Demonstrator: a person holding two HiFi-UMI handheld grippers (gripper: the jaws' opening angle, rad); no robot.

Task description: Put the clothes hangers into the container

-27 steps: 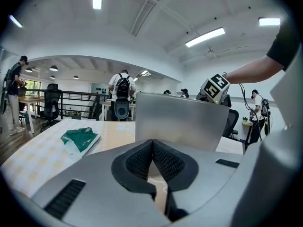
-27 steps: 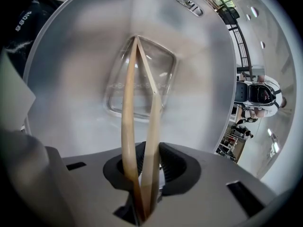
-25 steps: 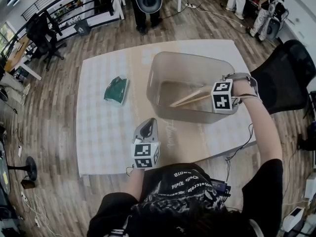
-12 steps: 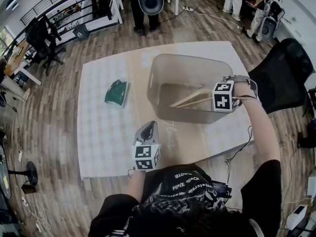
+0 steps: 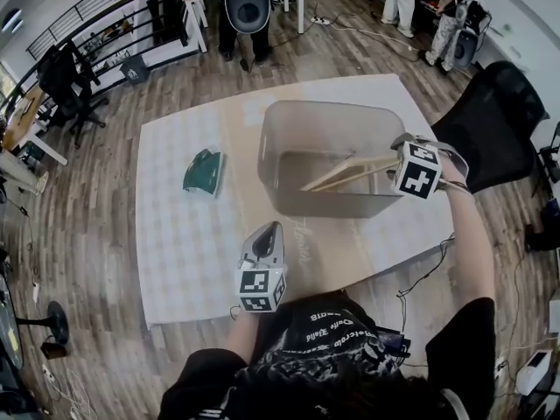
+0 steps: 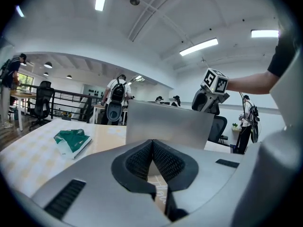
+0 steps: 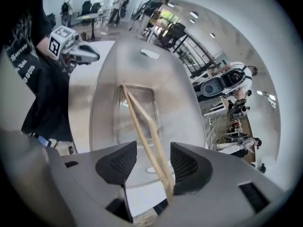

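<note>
A wooden clothes hanger (image 5: 346, 171) leans inside the translucent grey container (image 5: 337, 108), its upper end by the right rim. My right gripper (image 5: 400, 151) hovers over that rim, pointing steeply down. In the right gripper view the hanger (image 7: 139, 126) runs between the jaws of the right gripper (image 7: 153, 162), close along the right pad (image 7: 187, 167). The jaws have just been opening and stand wide, not pressing it. My left gripper (image 5: 265, 239) is shut and empty near the table's front, its pads (image 6: 142, 162) meeting in a closed V.
A folded green packet (image 5: 203, 169) lies on the white checked table cover (image 5: 175, 234) left of the container. A black office chair (image 5: 499, 121) stands right of the table. People stand on the wooden floor beyond it.
My right gripper has lifted, rolled and shifted right of the container rim, and its jaws have opened off the hanger. The left gripper rose slightly.
</note>
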